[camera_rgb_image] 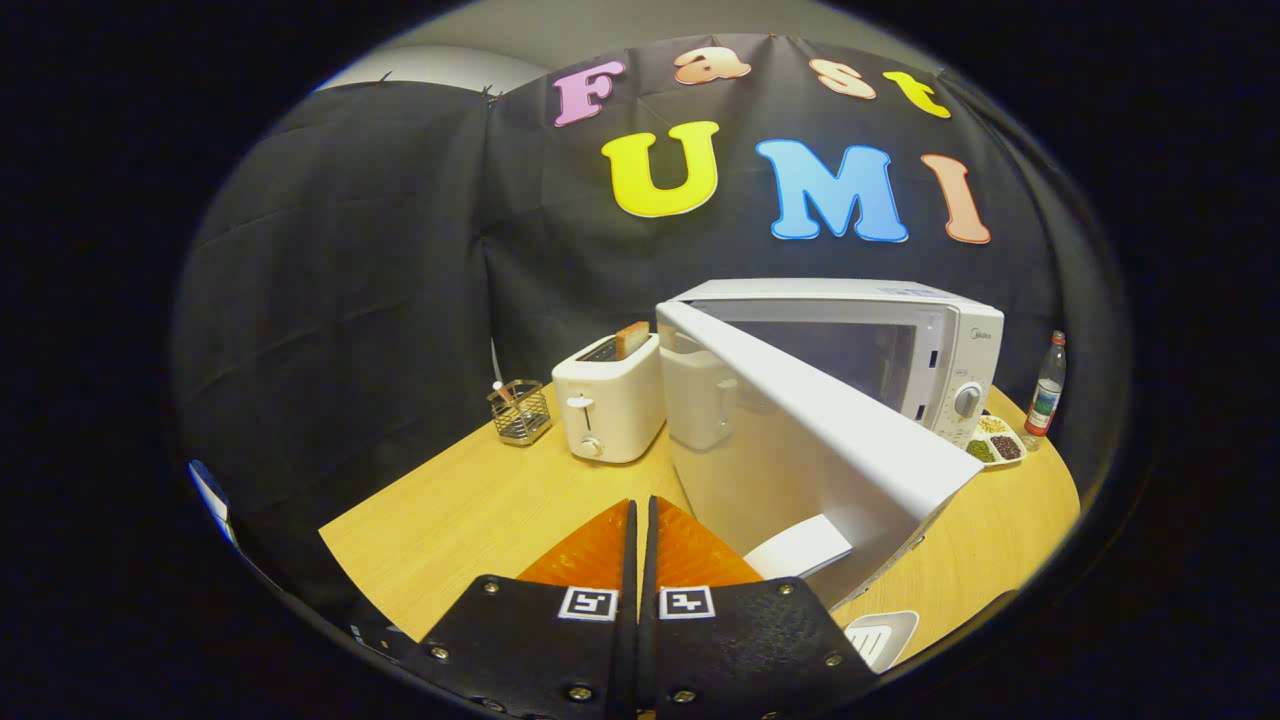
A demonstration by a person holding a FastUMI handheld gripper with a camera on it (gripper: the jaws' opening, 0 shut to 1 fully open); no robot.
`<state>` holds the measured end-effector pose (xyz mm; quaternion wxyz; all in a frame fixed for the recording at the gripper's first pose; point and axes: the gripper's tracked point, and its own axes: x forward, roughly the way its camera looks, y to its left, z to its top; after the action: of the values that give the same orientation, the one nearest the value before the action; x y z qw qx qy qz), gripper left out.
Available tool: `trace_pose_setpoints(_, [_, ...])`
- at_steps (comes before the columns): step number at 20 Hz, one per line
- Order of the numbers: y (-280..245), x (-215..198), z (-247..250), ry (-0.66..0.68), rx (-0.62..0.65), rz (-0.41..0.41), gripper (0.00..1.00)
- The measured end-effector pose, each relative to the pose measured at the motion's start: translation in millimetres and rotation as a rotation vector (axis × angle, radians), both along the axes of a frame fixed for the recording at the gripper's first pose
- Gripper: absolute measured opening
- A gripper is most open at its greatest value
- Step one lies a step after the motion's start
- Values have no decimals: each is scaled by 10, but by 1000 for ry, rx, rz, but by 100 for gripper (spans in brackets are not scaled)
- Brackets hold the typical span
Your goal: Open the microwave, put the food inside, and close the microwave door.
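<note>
The microwave (pixel 900 350) stands on the wooden table (pixel 470 510), beyond and to the right of our gripper (pixel 640 515). Its door (pixel 800 440) is swung wide open toward us, so that the white door edge runs from the oven's left corner down to a point just right of the fingers. Through the opening we see the pale cavity. On the control panel we make out a small brand mark near the top, too small for us to read with certainty, and a round dial (pixel 967 400) below it.

Our gripper's fingers lie together, with only a thin slit between them, and nothing is held in them. Each finger base carries a square black-and-white marker.

Left of the microwave stands a white toaster (pixel 608 405) with a slice of bread (pixel 632 338) poking from its slot, and left of that a wire holder (pixel 520 410). Right of the microwave we see a divided dish (pixel 995 440) with dark and green fillings, and beside it a bottle (pixel 1047 385) whose label we cannot read. A white slotted dish (pixel 880 635) sits at the near table edge, right of the fingers, and a flat white piece (pixel 798 548) lies under the door.
</note>
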<state>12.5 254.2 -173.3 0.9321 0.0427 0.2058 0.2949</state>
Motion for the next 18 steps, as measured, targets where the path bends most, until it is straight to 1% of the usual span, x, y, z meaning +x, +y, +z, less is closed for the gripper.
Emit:
trace_pose_setpoints(8, [-522,556,-111,19,-16,-110,1])
trace_pose_setpoints(18, [-903,1260,-164,16,-38,-208,1])
